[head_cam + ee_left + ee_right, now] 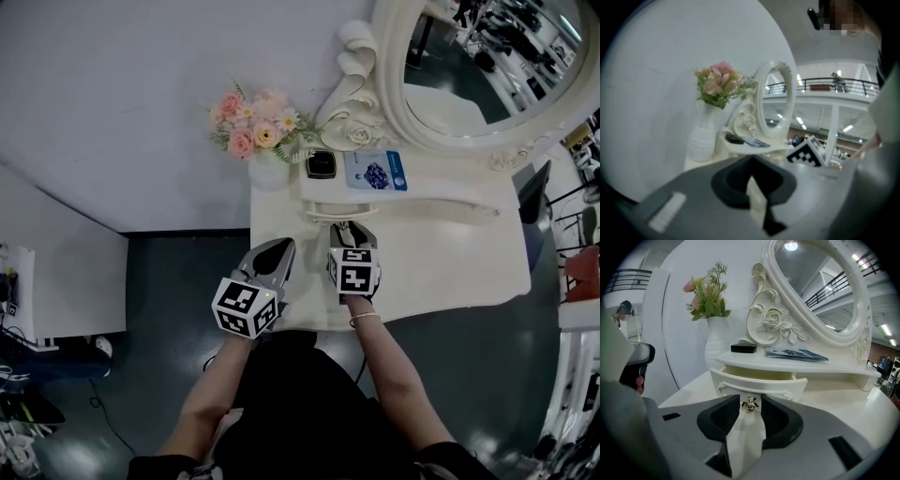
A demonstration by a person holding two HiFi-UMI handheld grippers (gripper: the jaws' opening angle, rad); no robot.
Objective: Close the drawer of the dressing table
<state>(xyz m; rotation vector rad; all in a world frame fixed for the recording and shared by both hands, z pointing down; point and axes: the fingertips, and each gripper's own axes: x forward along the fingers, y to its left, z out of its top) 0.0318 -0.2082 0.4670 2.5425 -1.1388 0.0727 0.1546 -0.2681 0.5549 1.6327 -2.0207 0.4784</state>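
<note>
**Parted jaws on right gripper [750,399], flanking knob [750,404]**

Slim gaps showing either side of knob, so nothing grasped yet. Just behind knob: drawer [759,383], pulled out from under shelf [797,363], long axis crosswise to jaws. Probably calls for a straight push away, best by right gripper, much the nearer. Left of knob and well back: left gripper [277,253], clenched on nothing. Bare tabletop [855,413] right of knob. Vase [717,341] left of knob, past drawer's end.
</note>
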